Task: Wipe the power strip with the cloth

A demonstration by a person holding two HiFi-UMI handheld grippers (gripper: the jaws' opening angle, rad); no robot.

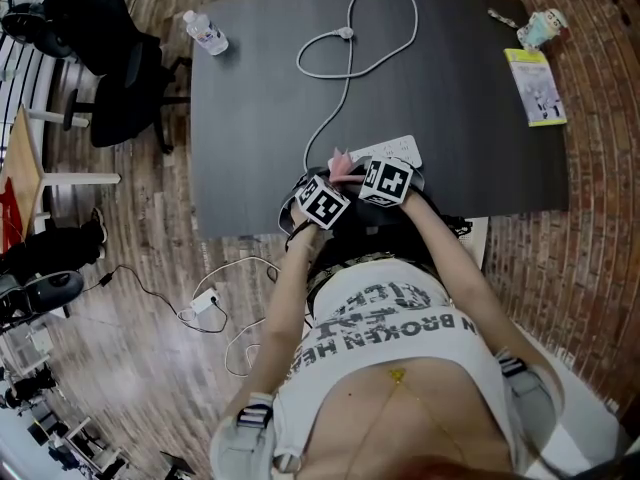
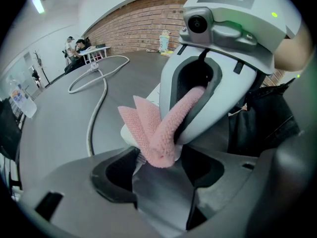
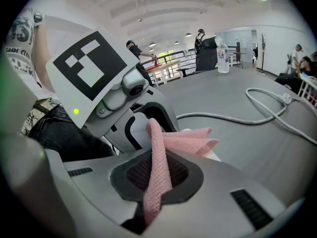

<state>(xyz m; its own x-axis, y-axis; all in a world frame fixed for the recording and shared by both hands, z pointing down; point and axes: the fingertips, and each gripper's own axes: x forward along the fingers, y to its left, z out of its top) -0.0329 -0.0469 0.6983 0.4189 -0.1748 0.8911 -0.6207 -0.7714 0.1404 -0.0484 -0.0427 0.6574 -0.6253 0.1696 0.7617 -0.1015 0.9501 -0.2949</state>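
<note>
Between left tool (image 2: 154, 166), right tool (image 3: 154, 185): cloth (image 2: 144, 125).

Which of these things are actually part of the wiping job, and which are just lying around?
In the job: cloth, pinched by left claw and right claw; power strip with its cable.
Lying about: bottle, booklet, chair, charger.
</note>
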